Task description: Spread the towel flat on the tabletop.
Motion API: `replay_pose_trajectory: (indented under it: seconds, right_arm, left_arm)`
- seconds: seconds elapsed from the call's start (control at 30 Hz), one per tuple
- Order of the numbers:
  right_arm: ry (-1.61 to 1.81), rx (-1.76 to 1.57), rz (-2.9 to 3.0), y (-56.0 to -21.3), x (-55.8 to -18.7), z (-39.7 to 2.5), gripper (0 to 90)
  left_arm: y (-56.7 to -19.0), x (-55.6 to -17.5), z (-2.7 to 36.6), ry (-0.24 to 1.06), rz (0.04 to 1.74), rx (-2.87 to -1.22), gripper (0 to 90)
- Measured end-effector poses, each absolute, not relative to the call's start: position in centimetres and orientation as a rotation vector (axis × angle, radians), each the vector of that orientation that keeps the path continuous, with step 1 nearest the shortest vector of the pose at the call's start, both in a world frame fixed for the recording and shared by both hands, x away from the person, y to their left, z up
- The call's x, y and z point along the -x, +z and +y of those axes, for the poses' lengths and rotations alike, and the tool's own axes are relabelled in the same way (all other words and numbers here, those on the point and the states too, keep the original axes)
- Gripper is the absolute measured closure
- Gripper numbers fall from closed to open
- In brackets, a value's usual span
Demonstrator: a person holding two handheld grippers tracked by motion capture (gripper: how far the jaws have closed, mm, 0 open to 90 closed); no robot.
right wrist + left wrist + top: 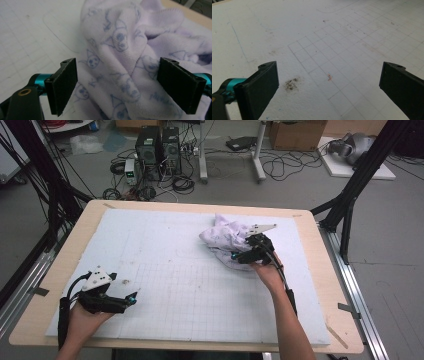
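A crumpled pale lilac cloth (224, 238) with a small blue cat print lies on the white gridded mat (165, 270), right of centre. My right gripper (235, 256) is at the cloth's near edge. In the right gripper view a raised fold of the cloth (117, 67) stands between the jaws, which are wide apart, so this gripper (117, 87) is open. My left gripper (134, 298) hovers low over the mat's near left part, far from the cloth. It (329, 85) is open with only bare mat between the jaws.
The mat covers a wooden table (330, 290). A dark smudge (291, 84) and a small pinkish scrap (329, 77) mark the mat by the left gripper. Black frame posts (350, 195) stand at both sides; computers and cables (157, 150) lie on the floor beyond.
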State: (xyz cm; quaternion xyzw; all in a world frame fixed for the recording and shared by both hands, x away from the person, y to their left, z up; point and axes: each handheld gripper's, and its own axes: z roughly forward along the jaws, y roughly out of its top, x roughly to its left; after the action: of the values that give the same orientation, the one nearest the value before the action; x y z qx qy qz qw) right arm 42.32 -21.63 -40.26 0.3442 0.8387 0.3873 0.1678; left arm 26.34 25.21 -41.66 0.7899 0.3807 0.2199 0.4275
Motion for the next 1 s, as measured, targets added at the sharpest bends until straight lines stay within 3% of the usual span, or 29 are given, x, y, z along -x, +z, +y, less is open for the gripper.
replay_pose_trajectory:
  seconds: [0.13, 0.17, 0.23, 0.43, 0.73, 1.0]
  right_arm:
    - [1.003, -0.972, 2.415, -41.8, -43.0, -20.7, 23.9]
    - [0.904, -0.953, 2.434, -42.7, -43.3, -20.1, 32.7]
    - [0.875, -0.943, 2.431, -43.0, -43.4, -19.9, 35.7]
    - [0.918, -0.984, 2.398, -42.8, -43.5, -20.2, 62.9]
    - [1.059, -0.971, 2.44, -40.8, -42.5, -20.2, 67.4]
    - [1.219, -0.807, 2.549, -37.7, -38.6, -17.5, 67.6]
  left_arm:
    - [-41.8, -26.5, 25.1, 0.541, 0.949, -1.986, 2.8]
    - [-41.9, -26.6, 24.9, 0.537, 0.949, -1.987, 2.8]
    - [-41.9, -26.6, 24.8, 0.536, 0.949, -1.99, 2.8]
    - [-42.0, -26.5, 25.0, 0.539, 0.959, -1.987, 2.9]
    - [-42.0, -26.6, 25.2, 0.536, 0.967, -1.982, 2.8]
    - [-41.9, -26.5, 25.3, 0.539, 0.969, -1.974, 2.8]
